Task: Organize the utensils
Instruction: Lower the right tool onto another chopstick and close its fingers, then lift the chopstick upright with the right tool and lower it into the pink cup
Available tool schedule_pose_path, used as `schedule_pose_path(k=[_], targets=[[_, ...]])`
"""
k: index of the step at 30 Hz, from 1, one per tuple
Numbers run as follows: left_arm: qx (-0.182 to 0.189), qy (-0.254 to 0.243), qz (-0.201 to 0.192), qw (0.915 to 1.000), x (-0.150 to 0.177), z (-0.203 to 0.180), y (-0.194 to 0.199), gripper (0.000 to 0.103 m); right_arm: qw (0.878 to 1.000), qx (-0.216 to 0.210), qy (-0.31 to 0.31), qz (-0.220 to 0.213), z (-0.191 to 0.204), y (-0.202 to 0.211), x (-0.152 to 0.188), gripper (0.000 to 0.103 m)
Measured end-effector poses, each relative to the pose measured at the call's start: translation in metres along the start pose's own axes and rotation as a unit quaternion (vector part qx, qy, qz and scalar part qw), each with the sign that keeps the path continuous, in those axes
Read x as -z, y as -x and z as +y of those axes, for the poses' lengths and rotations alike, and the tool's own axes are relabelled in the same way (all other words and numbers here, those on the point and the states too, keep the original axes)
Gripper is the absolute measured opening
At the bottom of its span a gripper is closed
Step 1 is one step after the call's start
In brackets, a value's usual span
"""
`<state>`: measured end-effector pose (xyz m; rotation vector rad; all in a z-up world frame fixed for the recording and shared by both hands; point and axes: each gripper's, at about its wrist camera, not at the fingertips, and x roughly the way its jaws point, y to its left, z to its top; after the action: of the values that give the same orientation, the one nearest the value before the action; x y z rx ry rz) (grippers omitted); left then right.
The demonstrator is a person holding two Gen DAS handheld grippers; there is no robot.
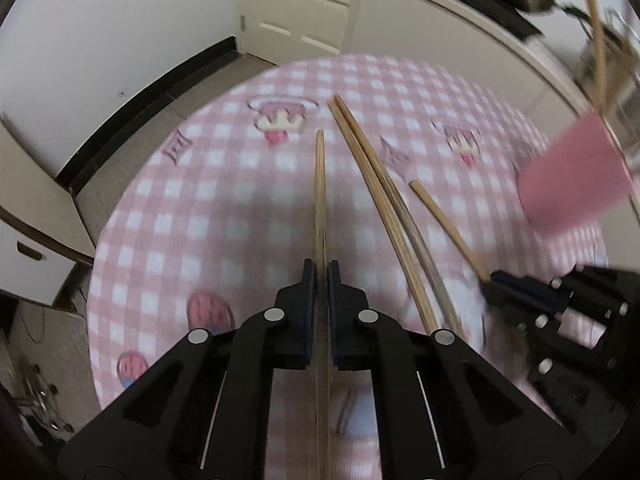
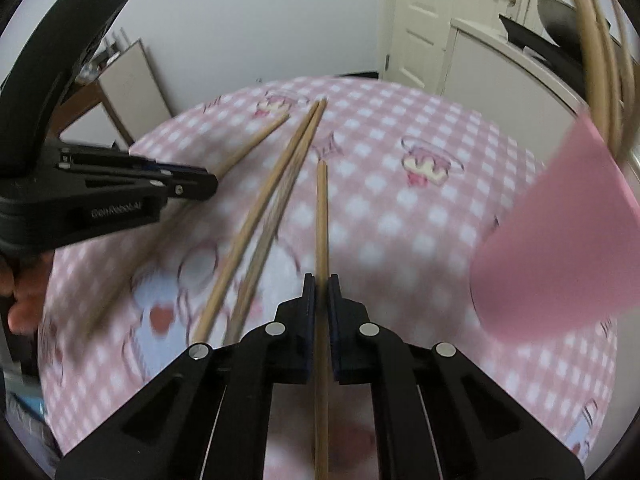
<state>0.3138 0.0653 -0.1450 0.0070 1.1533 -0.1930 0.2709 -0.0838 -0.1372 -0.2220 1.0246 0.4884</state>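
Bamboo chopstick (image 1: pixel 321 200) clamped in left gripper (image 1: pixel 321 276); second chopstick (image 2: pixel 322 220) clamped in right gripper (image 2: pixel 321 290). Loose pair (image 1: pixel 372 184) on checked tablecloth (image 1: pixel 180 200), pink cup (image 2: pixel 560 240) beside (already holding sticks). Risk: thin stick pivoting, missing cup, tipping it.

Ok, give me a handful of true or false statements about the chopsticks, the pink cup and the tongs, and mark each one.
1. Each set of tongs, the left tongs and the right tongs, is shut on one chopstick. True: the left hold the left chopstick, the right hold the right chopstick.
2. The pink cup is empty. False: chopsticks in the cup stick out of it.
3. A pair of chopsticks lies on the checked tablecloth. True.
4. The tablecloth is plain blue. False: it is pink and white checks with cartoon prints.
5. The cup stands left of both tongs. False: it is to their right.
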Motion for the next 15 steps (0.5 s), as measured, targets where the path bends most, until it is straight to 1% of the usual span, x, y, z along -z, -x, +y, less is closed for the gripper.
schedule_pose_path(k=[1, 4, 6, 8, 9, 12, 15], targets=[[-0.002, -0.014, 0.006, 0.9999, 0.005, -0.004, 0.002, 0.006, 1.0, 0.0, 0.012, 0.013, 0.002, 0.003, 0.005, 0.005], [-0.003, -0.028, 0.021, 0.9994, 0.012, -0.009, 0.005, 0.007, 0.999, 0.0, 0.035, 0.041, 0.01, 0.01, 0.014, 0.005], [-0.004, -0.023, 0.026, 0.9994, 0.006, -0.009, 0.002, 0.008, 0.998, 0.012, 0.037, 0.04, 0.012, 0.008, 0.011, 0.006], [0.0, -0.009, 0.027, 0.9996, 0.0, -0.009, 0.0, 0.008, 0.999, 0.009, 0.024, 0.037, 0.01, 0.001, 0.005, 0.006], [-0.001, -0.007, 0.026, 0.9996, 0.002, -0.012, 0.0, 0.008, 0.999, 0.008, 0.021, 0.034, 0.009, -0.001, 0.002, 0.006], [-0.007, -0.012, 0.028, 0.9995, -0.005, -0.016, -0.003, 0.008, 0.999, 0.008, 0.01, 0.029, 0.007, -0.009, -0.011, 0.006], [-0.003, -0.001, 0.027, 0.9996, -0.013, -0.015, -0.007, 0.008, 1.0, 0.01, 0.004, 0.027, 0.004, -0.014, -0.02, 0.006]])
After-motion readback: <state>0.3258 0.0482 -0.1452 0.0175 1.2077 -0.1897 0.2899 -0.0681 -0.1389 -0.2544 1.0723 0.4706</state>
